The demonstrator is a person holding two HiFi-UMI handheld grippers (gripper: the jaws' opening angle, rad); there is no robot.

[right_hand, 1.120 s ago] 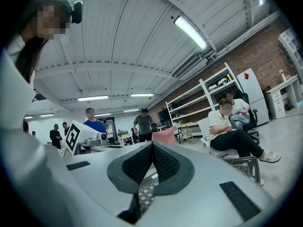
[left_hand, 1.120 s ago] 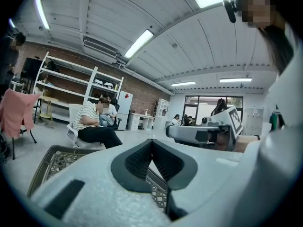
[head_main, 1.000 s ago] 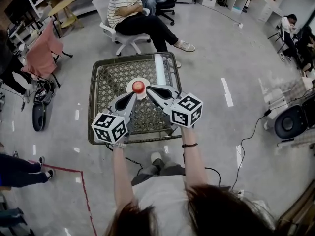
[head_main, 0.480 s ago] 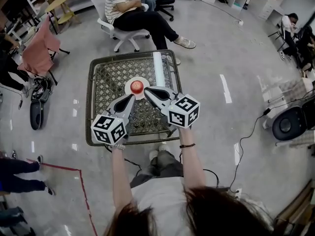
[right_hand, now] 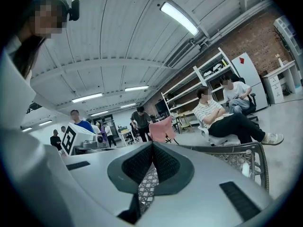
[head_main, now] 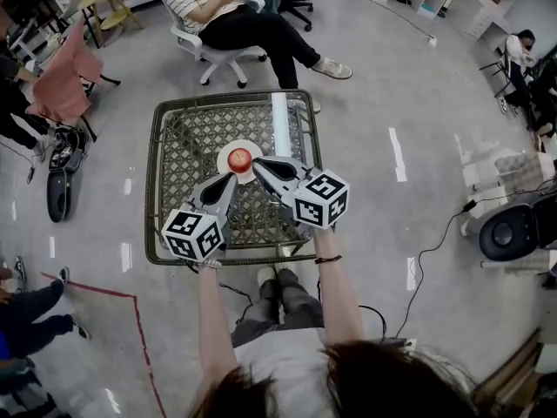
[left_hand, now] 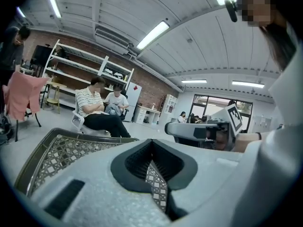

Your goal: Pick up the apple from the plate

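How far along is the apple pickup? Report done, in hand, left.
Done: nothing; the apple sits on its plate. In hand: left tool and right tool, both shut and empty, point at the plate's near edge. Left: open a tool, grip the apple, lift.

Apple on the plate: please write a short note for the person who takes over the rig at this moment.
Left gripper: shut, empty, tips near the plate's front edge.
Right gripper: shut, empty, tips near the plate's right edge.
Apple: sits on the white plate, mid-way along the mesh table.
Done: approach only; nothing grasped.
Left: open a gripper, close it on the apple, lift it off.
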